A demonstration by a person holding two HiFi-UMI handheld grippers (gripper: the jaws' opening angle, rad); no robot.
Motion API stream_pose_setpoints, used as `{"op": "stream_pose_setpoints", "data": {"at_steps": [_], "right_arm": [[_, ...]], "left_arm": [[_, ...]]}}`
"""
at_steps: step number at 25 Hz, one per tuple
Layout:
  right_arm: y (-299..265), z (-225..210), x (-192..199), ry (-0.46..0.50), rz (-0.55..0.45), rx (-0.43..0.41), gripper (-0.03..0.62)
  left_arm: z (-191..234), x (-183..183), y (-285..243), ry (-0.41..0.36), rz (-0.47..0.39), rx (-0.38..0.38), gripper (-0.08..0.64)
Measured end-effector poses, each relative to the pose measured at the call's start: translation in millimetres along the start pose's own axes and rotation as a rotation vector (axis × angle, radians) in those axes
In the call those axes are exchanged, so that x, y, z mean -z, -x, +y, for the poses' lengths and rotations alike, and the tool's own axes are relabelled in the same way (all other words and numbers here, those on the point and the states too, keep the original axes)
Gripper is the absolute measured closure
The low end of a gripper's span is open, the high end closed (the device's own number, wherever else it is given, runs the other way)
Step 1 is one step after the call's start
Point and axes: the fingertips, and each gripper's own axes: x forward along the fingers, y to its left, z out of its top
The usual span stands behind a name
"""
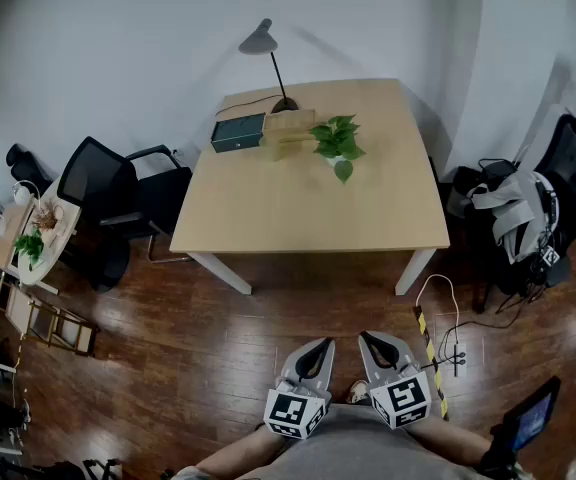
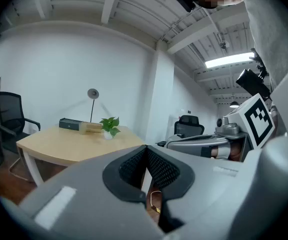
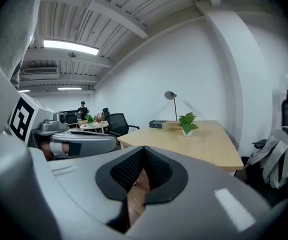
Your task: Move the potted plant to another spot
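A black chair (image 1: 108, 193) stands off the table's (image 1: 308, 213) left edge. Along the far edge sit a dark box (image 1: 238, 133), then a wooden box (image 1: 288, 128) with a lamp (image 1: 266, 53) behind it. The plant (image 1: 338, 144) stands just right of the wooden box, near the far edge. Off the near edge, well apart from the table, the left gripper (image 1: 318, 347) and the right gripper (image 1: 372, 341) are side by side, each with jaws closed and empty.
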Motion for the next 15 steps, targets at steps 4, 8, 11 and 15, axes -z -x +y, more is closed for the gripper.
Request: {"op": "stream_pose_setpoints", "data": {"at_steps": [4,8,11,15], "right_arm": [[-7,-12,-4,0.009,-0.004,-0.002,0.588],[-25,-29,-10,0.005,-0.001,0.008,0.588],[-45,-42,-14,0.006,0.000,0.025,0.588],[-83,-69,-19,0.004,0.011,0.061,0.588]], "left_arm": [[1,-2,-13,-0.002,0.006,0.003,0.566],[15,-8,-33,0.000,0.000,0.003,0.566],[33,-8,-53,0.005,0.002,0.012,0.566],[63,-13,-94,0.017,0.000,0.042,0.566]]}}
